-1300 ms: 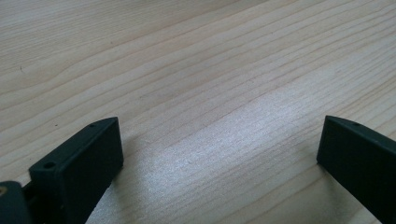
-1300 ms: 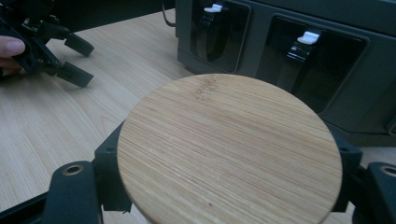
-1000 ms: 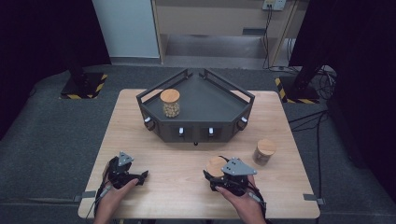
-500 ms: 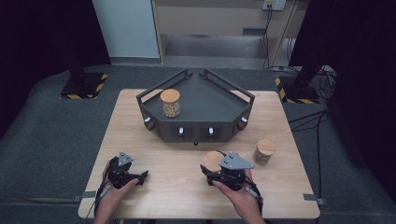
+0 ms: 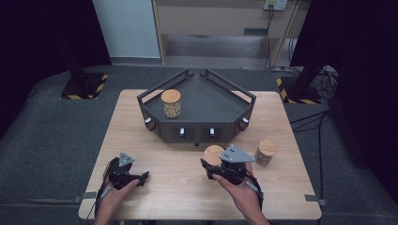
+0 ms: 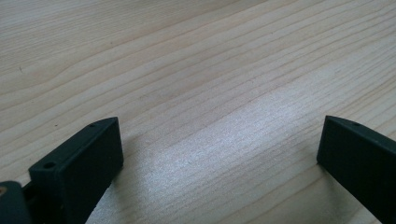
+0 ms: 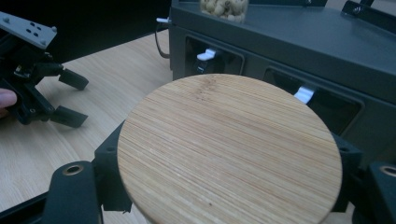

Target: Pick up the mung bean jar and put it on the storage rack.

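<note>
- The left gripper's [image 5: 123, 174] fingers [image 6: 79, 163] stand wide apart with nothing between them, low over bare tabletop [image 5: 178, 187] at about 7 o'clock on the board, in the high view.
- In the right gripper view, the left gripper [image 7: 35, 88] shows at 9 o'clock, its two black tips spread.
- The right gripper's [image 5: 217, 169] fingers [image 7: 74, 186] are clamped on a jar with a bamboo lid [image 5: 214, 155], one finger on each side below the lid, at about 5 o'clock on the tabletop.
- That lid [image 7: 229, 149] sits just before the front wall of the dark tray [image 5: 202, 133].
- A jar of nuts [image 5: 171, 103] stands upright inside the tray, toward 11 o'clock.
- A third jar [image 5: 265, 152] stands on the tabletop near the held one, at its 3 o'clock.
</note>
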`<state>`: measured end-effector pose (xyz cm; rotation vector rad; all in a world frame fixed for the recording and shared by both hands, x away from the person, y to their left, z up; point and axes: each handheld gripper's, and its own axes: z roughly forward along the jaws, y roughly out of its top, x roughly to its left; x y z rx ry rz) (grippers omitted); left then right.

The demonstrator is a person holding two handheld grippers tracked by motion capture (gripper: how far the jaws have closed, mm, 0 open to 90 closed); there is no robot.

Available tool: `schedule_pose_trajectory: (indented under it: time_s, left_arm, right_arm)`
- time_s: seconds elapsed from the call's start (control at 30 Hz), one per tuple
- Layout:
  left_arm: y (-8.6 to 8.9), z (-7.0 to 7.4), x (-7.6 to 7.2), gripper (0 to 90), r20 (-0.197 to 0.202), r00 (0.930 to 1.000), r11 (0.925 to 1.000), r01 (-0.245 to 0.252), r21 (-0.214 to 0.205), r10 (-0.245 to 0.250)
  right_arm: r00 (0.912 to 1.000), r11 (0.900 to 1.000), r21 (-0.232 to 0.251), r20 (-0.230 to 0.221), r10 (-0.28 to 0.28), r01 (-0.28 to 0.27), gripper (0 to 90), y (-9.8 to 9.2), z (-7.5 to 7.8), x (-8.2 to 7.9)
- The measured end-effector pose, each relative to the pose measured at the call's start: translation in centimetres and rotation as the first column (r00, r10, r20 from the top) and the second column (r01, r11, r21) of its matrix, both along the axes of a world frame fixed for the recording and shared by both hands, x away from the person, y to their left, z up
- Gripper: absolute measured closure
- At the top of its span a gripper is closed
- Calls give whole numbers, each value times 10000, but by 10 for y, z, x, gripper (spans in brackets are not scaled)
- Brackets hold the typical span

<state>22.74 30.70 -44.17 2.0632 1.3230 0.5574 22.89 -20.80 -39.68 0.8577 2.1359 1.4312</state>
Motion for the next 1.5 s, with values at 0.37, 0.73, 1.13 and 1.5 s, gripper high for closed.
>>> schedule_pose_trajectory:
  time_s: [0.37, 0.73, 1.13, 1.5]
  left_arm:
    - [0, 0, 0, 0, -4, 10000, 10000, 3, 2, -3]
    - [0, 0, 0, 0, 1, 10000, 10000, 15, -7, -15]
    - [0, 0, 0, 0, 9, 10000, 10000, -20, 1, 19]
    - [0, 0, 0, 0, 6, 10000, 10000, -23, -1, 23]
  right_arm:
    - [9998, 9999, 90, 168, -89, 88, 254, 6, 16, 6]
    - [9988, 9979, 432, 115, -478, 473, 254, 0, 29, 9]
    - [9988, 9980, 448, 159, -458, 450, 254, 4, 49, 17]
    - [9989, 9979, 581, 362, -310, 289, 254, 17, 75, 30]
